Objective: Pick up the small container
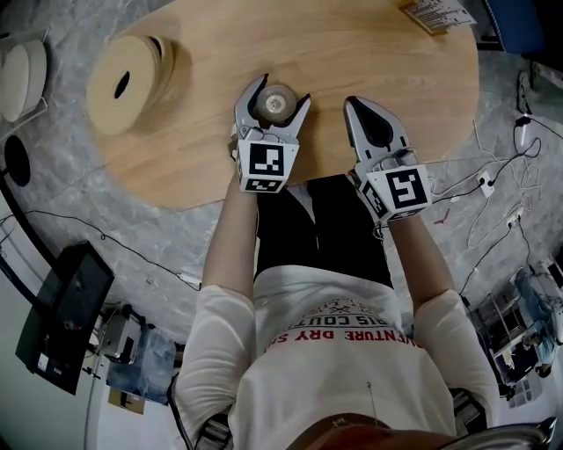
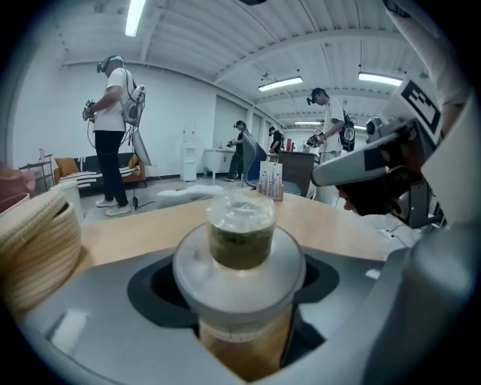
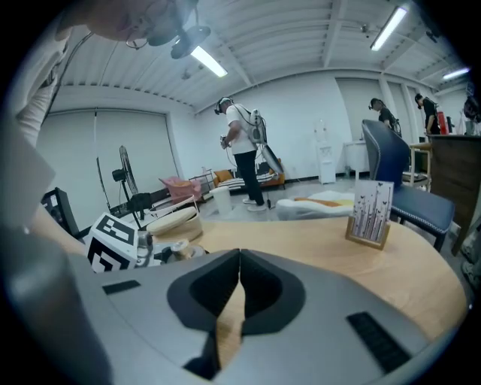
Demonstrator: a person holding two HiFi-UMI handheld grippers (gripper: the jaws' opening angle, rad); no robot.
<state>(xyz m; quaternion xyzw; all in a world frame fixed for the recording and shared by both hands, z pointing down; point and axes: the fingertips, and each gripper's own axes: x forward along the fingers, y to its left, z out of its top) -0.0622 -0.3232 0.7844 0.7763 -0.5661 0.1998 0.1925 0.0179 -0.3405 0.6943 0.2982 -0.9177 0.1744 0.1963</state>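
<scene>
The small container (image 1: 278, 102) is a clear tub with a wide whitish lid and a smaller cap on top, standing on the wooden table (image 1: 369, 53). My left gripper (image 1: 281, 90) reaches over the near table edge, one jaw on each side of the tub. In the left gripper view the lid (image 2: 240, 259) fills the gap between the dark pads of my left gripper (image 2: 240, 301), which press on it. My right gripper (image 1: 358, 105) lies to its right on the table, shut and empty. In the right gripper view the jaws of my right gripper (image 3: 239, 259) meet.
A round woven basket (image 1: 132, 79) lies on the table's left part, close to the left jaw (image 2: 37, 241). A card stand (image 1: 435, 13) sits at the far right edge (image 3: 370, 213). Cables trail on the floor at right. People stand in the room beyond.
</scene>
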